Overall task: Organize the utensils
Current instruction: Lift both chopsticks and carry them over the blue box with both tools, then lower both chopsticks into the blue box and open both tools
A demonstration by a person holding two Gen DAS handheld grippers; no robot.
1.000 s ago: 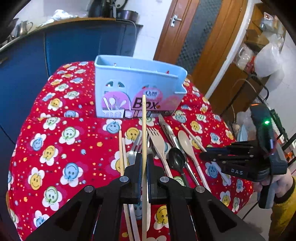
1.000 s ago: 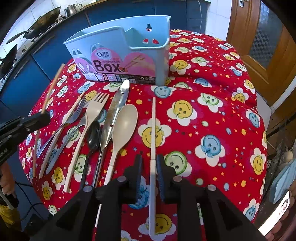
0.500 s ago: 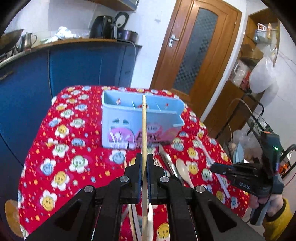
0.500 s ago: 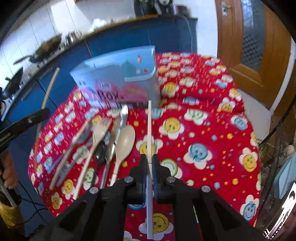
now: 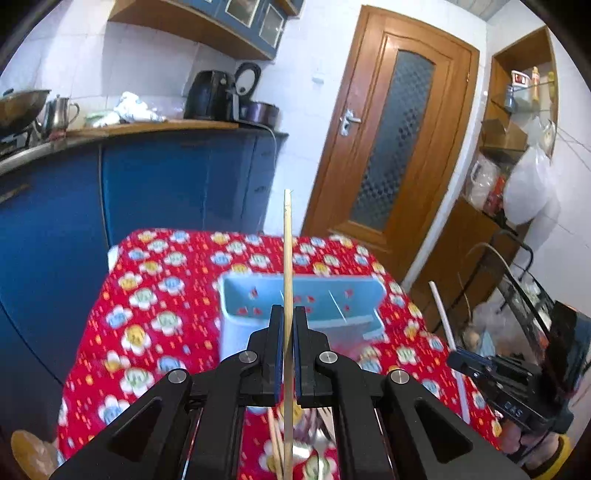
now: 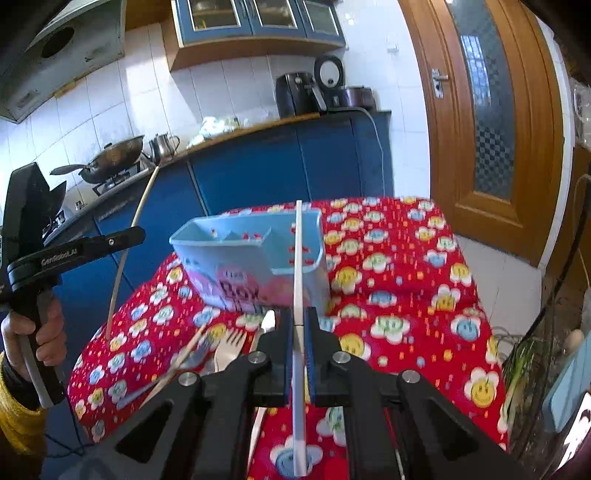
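Above the red smiley-print table [image 6: 399,258], each tool pinches one chopstick — left tool [image 5: 289,354] a wooden chopstick [image 5: 287,258], right tool [image 6: 297,354] a white plastic chopstick [image 6: 298,266]. Neither is yet in the light-blue plastic utensil box [image 6: 255,258] — forks and knives remain outside.

A white-tiled kitchen with blue cabinets and a wooden door.

White tiled walls [image 5: 155,66] fill the upper left of the frame above dark blue base cabinets [image 5: 173,184] topped by a wooden counter [image 5: 155,127]. A brown wooden door with a frosted glass panel [image 5: 399,140] stands right of centre, with open wooden shelving [image 5: 517,122] at far right. In the right wrist view, glass-fronted blue wall cupboards [image 6: 255,18] hang at top, a grey range hood [image 6: 62,55] upper left, and pale floor tiles [image 6: 495,280] lie at right.
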